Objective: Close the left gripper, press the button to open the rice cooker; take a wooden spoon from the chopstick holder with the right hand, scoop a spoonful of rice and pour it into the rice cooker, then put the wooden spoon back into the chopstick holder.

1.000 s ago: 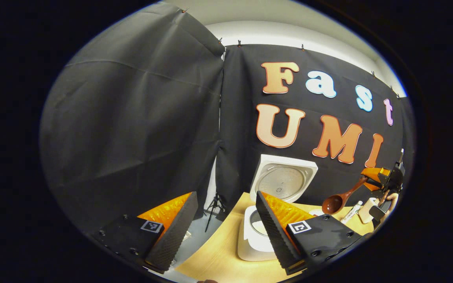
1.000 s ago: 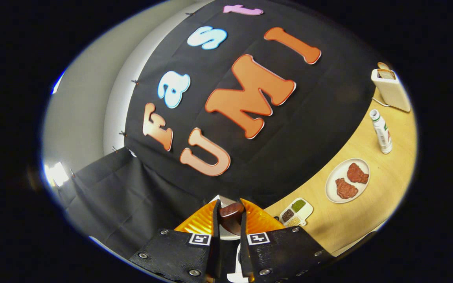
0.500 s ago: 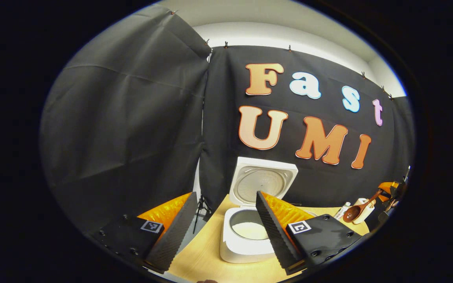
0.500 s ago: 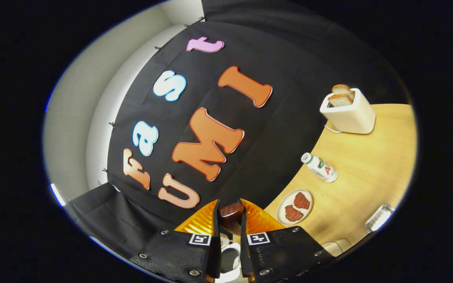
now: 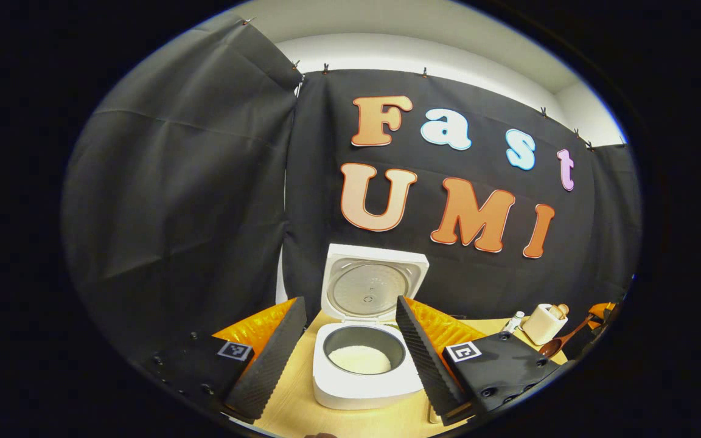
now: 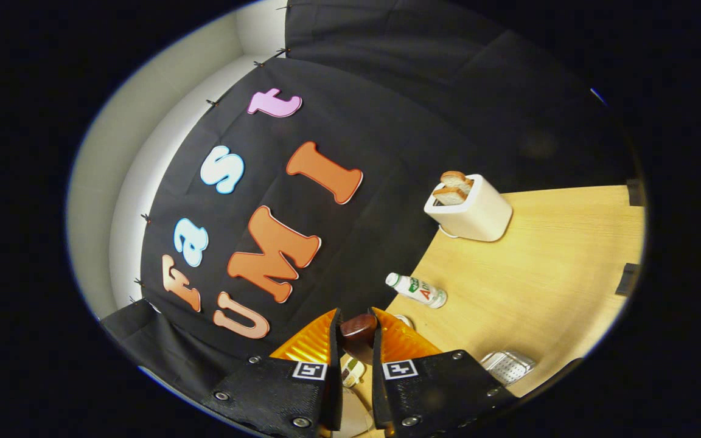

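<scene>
The white rice cooker (image 5: 362,380) stands open on the wooden table (image 5: 302,401), its lid (image 5: 375,286) upright and white rice (image 5: 359,359) in the pot. My left gripper (image 5: 350,304) is open, its fingers framing the cooker from the near side without touching it. At the far right of the left gripper view, the wooden spoon (image 5: 560,340) hangs low over the table, bowl toward the cooker, held by my right gripper (image 5: 600,313). In the right gripper view, my right gripper (image 6: 356,313) is shut on the spoon's dark handle end (image 6: 358,331).
A white toaster (image 6: 469,210) with two bread slices stands by the booth wall, a small white bottle (image 6: 417,289) lies nearer, and a clear ridged container (image 6: 507,365) sits by the right finger. The toaster (image 5: 544,322) and bottle (image 5: 513,321) are right of the cooker. Bare tabletop (image 6: 545,274) stretches right.
My left gripper view has swung so the cooker now sits centred between the fingers. My right gripper has carried the spoon away from the cooker, down and to the right, turning toward the toaster side.
</scene>
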